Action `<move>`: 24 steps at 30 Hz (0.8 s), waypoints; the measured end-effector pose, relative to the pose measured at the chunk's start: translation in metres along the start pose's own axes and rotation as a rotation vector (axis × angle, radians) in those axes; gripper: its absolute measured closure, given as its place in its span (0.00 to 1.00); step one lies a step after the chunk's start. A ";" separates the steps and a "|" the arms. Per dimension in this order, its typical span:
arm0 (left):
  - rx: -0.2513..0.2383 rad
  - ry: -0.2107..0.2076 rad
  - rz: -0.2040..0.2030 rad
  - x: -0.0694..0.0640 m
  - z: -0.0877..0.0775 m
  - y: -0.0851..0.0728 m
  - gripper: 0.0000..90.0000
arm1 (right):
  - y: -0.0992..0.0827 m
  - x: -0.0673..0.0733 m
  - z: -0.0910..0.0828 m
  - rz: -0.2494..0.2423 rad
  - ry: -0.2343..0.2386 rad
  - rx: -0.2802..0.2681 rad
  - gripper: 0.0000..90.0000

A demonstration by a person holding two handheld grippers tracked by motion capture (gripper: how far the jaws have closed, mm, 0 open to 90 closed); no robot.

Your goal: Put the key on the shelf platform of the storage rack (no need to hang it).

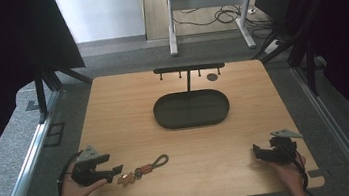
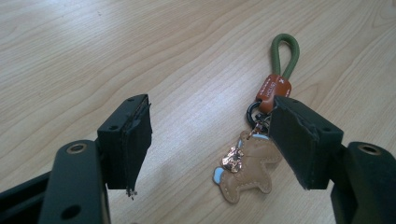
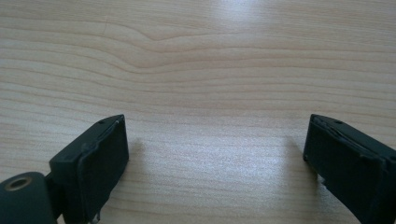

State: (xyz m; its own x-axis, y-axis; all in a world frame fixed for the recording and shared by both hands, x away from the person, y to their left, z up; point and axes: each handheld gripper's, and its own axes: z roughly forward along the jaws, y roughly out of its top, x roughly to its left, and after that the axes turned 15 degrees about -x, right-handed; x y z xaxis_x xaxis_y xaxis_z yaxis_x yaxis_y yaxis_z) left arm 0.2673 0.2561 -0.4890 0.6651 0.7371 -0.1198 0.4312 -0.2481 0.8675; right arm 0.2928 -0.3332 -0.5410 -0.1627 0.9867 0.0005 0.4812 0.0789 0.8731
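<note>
One wooden tabletop (image 1: 129,113) carries one dark oval tray (image 1: 191,109) with a hook rack (image 1: 188,69) behind it, and one keychain (image 1: 142,169) lies near the front edge. Two grippers are seen: the left gripper (image 2: 210,140) is spread wide, the keychain's brown horse charm (image 2: 247,168) lying unpinched between its jaws, partly hidden by one jaw. The right gripper (image 3: 215,154) is spread over bare wood. Lettering on the keychain's orange tag (image 2: 273,88) cannot be read.

keychain loop (image 2: 284,56): green
keychain tag (image 2: 273,91): orange-red
bear charm (image 2: 250,169): tan, pale stitching, blue patches
tray (image 1: 191,109): black
table (image 1: 128,108): light wood grain
left gripper (image 2: 210,140): black
</note>
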 end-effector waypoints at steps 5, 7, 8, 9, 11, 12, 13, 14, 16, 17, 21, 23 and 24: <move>0.014 -0.016 0.021 -0.003 0.003 0.000 0.33 | 0.000 -0.001 0.000 -0.009 0.006 -0.006 0.11; 0.017 -0.021 0.025 -0.004 0.005 0.000 0.33 | 0.000 -0.001 -0.001 -0.007 0.007 -0.007 0.12; 0.018 -0.026 0.027 -0.005 0.005 0.000 0.33 | 0.000 -0.001 -0.001 -0.009 0.010 -0.007 0.13; 0.013 -0.029 0.024 -0.005 0.006 0.000 0.33 | -0.001 -0.001 -0.002 -0.012 0.013 -0.010 0.15; 0.015 -0.033 0.032 -0.006 0.007 0.001 0.33 | -0.001 -0.001 -0.003 -0.014 0.015 -0.012 0.15; 0.015 -0.030 0.033 -0.006 0.007 0.001 0.33 | -0.001 -0.001 -0.003 -0.012 0.014 -0.013 0.15; 0.014 -0.027 0.033 -0.006 0.006 0.001 0.33 | -0.001 -0.001 -0.003 -0.013 0.015 -0.013 0.15; 0.010 -0.025 0.031 -0.005 0.004 0.001 0.33 | -0.001 -0.001 -0.003 -0.015 0.016 -0.014 0.15; -0.004 -0.021 0.019 -0.004 0.003 0.001 0.33 | -0.001 -0.001 -0.003 -0.014 0.016 -0.014 0.15; -0.003 -0.015 0.020 -0.004 0.002 0.002 0.33 | -0.001 -0.001 -0.003 -0.014 0.016 -0.014 0.15; -0.001 -0.002 0.020 -0.004 0.003 0.003 0.33 | -0.001 -0.001 -0.004 -0.011 0.013 -0.014 0.16; -0.007 -0.007 0.014 -0.004 0.003 0.003 0.33 | -0.002 -0.001 -0.005 -0.011 0.012 -0.015 0.17; -0.007 -0.008 0.012 -0.004 0.002 0.004 0.33 | -0.003 -0.001 -0.006 -0.012 0.012 -0.016 0.17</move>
State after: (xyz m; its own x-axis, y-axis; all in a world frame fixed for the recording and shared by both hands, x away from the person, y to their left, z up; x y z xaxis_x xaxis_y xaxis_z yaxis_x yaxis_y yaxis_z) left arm 0.2676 0.2510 -0.4865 0.6750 0.7290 -0.1135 0.4190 -0.2521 0.8723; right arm 0.2863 -0.3350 -0.5403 -0.1792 0.9838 -0.0045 0.4654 0.0888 0.8806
